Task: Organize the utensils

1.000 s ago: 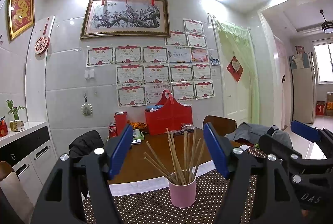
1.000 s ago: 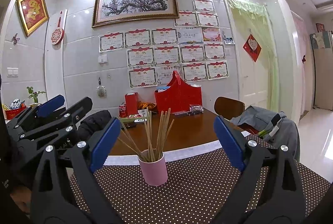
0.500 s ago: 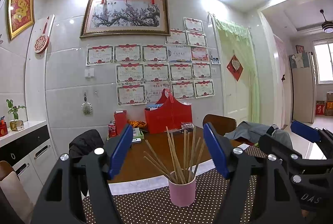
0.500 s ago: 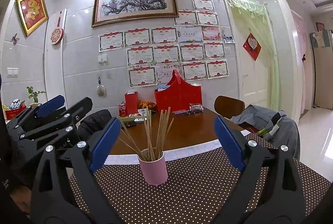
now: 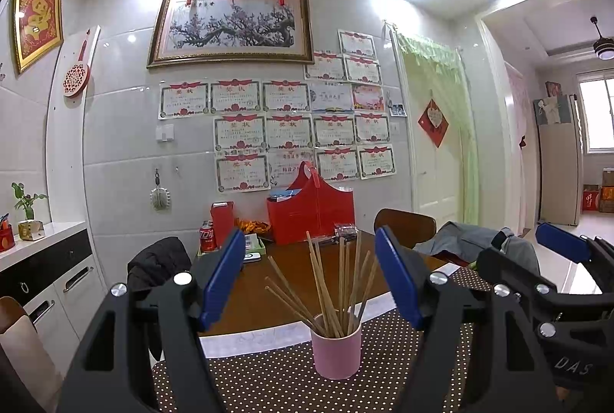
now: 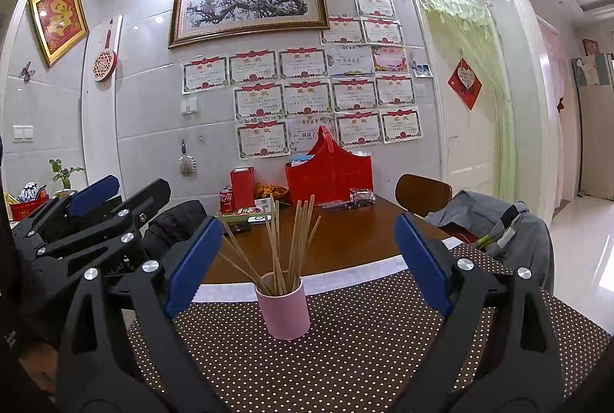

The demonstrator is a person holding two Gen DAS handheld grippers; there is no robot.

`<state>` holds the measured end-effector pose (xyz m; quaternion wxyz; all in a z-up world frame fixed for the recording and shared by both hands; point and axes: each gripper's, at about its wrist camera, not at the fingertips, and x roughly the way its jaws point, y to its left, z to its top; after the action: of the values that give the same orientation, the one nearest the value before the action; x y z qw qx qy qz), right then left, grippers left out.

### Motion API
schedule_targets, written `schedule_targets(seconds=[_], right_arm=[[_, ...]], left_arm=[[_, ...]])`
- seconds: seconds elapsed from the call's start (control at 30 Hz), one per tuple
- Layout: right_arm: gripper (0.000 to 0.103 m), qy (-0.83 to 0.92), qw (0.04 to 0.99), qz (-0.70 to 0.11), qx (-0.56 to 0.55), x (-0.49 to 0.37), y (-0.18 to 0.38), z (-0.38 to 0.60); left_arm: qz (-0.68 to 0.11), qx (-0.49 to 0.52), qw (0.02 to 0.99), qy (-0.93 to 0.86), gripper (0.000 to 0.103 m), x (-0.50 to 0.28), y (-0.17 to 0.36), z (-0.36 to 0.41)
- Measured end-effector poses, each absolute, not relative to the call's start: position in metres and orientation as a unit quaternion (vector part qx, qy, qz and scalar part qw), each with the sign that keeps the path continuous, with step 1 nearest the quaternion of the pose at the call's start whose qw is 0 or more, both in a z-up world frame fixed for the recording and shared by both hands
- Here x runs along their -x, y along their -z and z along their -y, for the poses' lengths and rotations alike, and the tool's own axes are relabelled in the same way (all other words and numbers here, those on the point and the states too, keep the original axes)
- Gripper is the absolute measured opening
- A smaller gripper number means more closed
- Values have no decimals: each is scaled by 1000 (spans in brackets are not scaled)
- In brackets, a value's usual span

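Both the left gripper (image 5: 310, 275) and the right gripper (image 6: 308, 261) gape wide, holding nothing. Just ahead, centred between each pair of jaws, the pink cup (image 5: 337, 346) stands on the dotted mat (image 6: 364, 355) with chopsticks (image 5: 337, 282) fanned inside. Best to advance one gripper alone, closing on a single stick high up, so the cup stays upright.

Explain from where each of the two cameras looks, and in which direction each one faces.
Left wrist: sits on the left tool, faces the certificate wall over the pink cup of chopsticks; shows its own open blue pads, and the right tool at the right edge.
Right wrist: sits on the right tool, faces the same wall; shows its own open pads, and the left tool at the left.
Shared: cup, chopsticks, dotted cloth, red basket.
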<state>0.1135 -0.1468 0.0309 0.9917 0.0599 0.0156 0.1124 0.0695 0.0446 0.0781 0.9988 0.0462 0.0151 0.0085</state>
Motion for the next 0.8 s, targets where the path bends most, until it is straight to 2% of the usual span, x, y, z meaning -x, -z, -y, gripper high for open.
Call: schedule_targets(seconds=[0.8], right_arm=[[90, -115, 991, -22, -60, -115, -28, 142]], left_arm=[[-20, -46, 999, -13, 69, -71, -78, -49]])
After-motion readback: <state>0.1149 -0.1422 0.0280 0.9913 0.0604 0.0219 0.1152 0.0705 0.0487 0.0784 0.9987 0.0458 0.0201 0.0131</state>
